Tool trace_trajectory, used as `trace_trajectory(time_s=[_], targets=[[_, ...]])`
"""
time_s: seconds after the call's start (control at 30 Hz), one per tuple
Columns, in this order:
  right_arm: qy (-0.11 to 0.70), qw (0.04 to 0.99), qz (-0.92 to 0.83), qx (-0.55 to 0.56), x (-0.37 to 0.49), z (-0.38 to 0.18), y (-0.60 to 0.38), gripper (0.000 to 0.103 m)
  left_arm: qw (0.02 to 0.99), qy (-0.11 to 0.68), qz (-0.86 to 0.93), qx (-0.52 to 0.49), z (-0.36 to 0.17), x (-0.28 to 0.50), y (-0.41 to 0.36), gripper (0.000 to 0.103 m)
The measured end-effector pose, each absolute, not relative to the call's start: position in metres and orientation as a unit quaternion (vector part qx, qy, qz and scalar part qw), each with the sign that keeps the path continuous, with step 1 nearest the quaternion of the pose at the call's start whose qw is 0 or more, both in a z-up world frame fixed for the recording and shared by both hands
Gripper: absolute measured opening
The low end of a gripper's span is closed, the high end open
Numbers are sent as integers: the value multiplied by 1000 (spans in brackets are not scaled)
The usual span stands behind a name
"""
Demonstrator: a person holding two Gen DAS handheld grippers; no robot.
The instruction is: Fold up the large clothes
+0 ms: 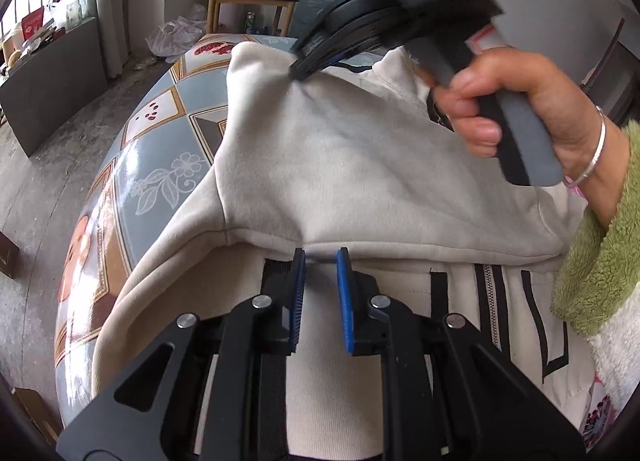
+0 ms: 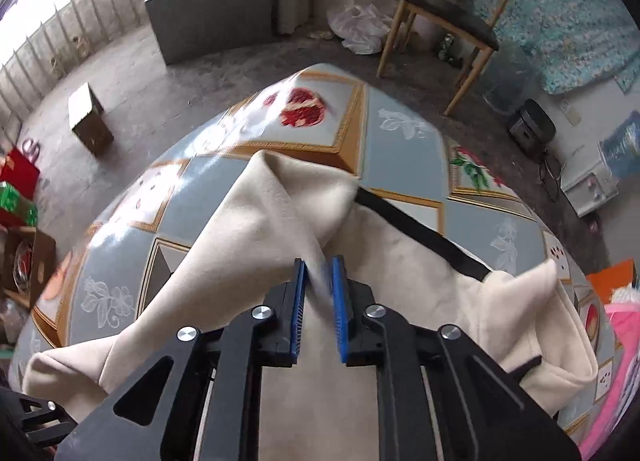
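— Two grippers on one garment; what's under them?

— Biggest first: I see the table (image 2: 400, 121) under a glossy blue-grey cloth with flower and fruit panels. The cream hooded jacket (image 1: 340, 165) lies spread across it, black trim and zipper toward four o'clock in my left wrist view.

— And your tools?

— My left gripper (image 1: 321, 257) stands narrow, blue pads pinching the folded hem at the lower centre. My right gripper (image 2: 320, 265) is also narrow, a raised ridge of the cream fabric caught between its pads. From the left camera it sits at one o'clock, biting the cloth's far edge.

— The hand?

— A hand (image 1: 532, 113) in a green fleecy sleeve (image 1: 600, 241) grips its handle.
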State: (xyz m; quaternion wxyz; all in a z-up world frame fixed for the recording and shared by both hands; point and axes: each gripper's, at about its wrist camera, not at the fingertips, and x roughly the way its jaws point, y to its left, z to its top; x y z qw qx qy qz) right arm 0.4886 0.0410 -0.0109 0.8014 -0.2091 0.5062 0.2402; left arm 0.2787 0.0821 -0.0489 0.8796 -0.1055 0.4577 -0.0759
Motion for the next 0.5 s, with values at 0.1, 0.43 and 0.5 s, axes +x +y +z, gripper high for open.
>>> trace_trajectory(time_s=[0.1, 0.43, 0.5], targets=[[487, 835, 237, -97, 483, 37, -20, 34, 883, 451, -69, -109, -39, 270, 86, 19], [535, 831, 153, 12, 339, 30, -228, 43, 889, 445, -58, -93, -2, 250, 75, 54], [566, 817, 112, 25, 329, 0, -259, 43, 888, 447, -59, -88, 2, 251, 65, 66]])
